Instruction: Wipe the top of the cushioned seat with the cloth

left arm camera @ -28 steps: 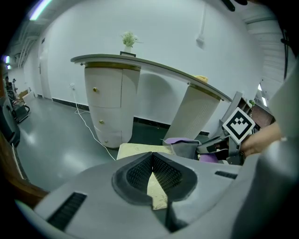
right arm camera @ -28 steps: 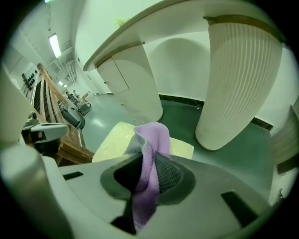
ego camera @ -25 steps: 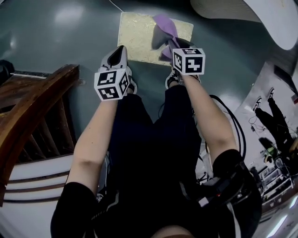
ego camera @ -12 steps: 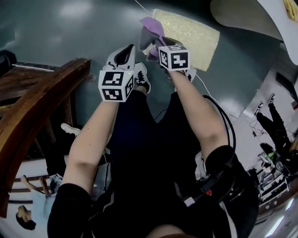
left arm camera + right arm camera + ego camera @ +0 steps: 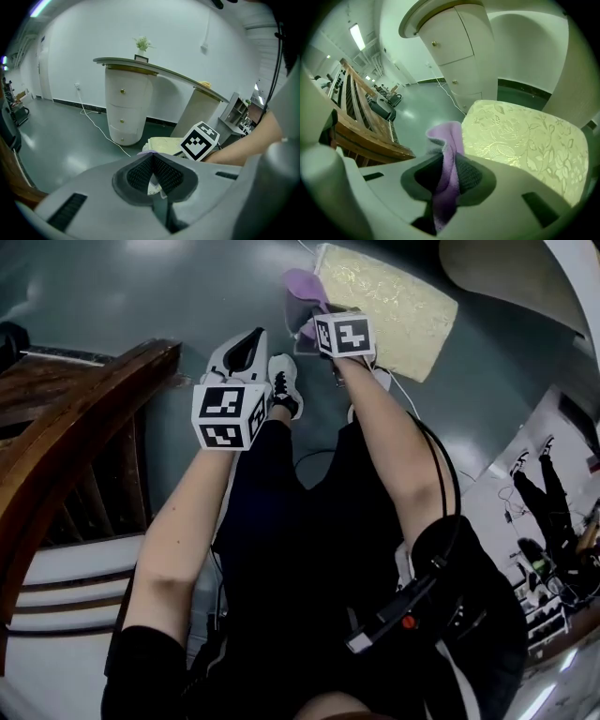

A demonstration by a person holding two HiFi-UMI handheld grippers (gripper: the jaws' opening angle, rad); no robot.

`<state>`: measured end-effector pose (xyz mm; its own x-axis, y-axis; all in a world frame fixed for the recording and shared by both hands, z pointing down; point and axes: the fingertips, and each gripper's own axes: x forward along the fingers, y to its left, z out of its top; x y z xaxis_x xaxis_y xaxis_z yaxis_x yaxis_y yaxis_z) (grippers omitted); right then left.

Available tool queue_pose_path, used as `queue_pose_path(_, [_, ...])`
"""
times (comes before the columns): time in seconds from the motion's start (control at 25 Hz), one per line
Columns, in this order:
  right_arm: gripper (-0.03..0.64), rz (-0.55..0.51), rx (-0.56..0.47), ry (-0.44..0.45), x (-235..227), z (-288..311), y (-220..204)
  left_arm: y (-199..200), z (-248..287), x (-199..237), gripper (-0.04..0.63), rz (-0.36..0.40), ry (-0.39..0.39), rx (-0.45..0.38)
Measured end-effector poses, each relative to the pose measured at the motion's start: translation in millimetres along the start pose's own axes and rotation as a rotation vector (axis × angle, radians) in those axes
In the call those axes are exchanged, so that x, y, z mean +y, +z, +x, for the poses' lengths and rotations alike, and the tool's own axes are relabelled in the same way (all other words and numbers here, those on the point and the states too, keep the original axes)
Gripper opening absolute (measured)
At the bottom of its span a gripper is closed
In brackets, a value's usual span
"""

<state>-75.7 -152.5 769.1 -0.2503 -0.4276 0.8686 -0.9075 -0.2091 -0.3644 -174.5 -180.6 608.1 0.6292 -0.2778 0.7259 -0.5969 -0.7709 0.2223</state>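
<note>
Gripping the purple cloth by a thin fold, my right gripper hung just off the cushioned seat's left edge, not over its top. My left gripper had its jaws together, nothing between. Risk: wiping drag could pull that fold free. Only the right gripper view showed the pinch. Only the head view showed the cable near the seat.
</note>
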Motion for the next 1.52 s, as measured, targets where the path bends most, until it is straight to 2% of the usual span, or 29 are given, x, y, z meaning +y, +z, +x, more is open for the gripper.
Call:
queue_pose_path(0.32, [0.078,0.132,0.004,0.002,-46,-22,-23,-1,11,-37,0.003,0.004,-0.004,0.004])
queue_pose_path(1.08, [0.077,0.261,-0.029,-0.023,-151,-83,-75,-9,45,-134,0.005,0.042,-0.028,0.036])
queue_pose_path(1.2, [0.077,0.287,-0.021,-0.045,-173,-96,-85,-7,48,-151,0.003,0.06,-0.046,0.043])
queue_pose_path(1.36, [0.077,0.317,-0.003,-0.085,-199,-113,-100,-3,46,-165,0.003,0.041,-0.091,0.064])
queue_pose_path(1.52, [0.077,0.314,0.026,-0.144,-230,-134,-116,0,48,-183,0.003,0.083,-0.128,0.063])
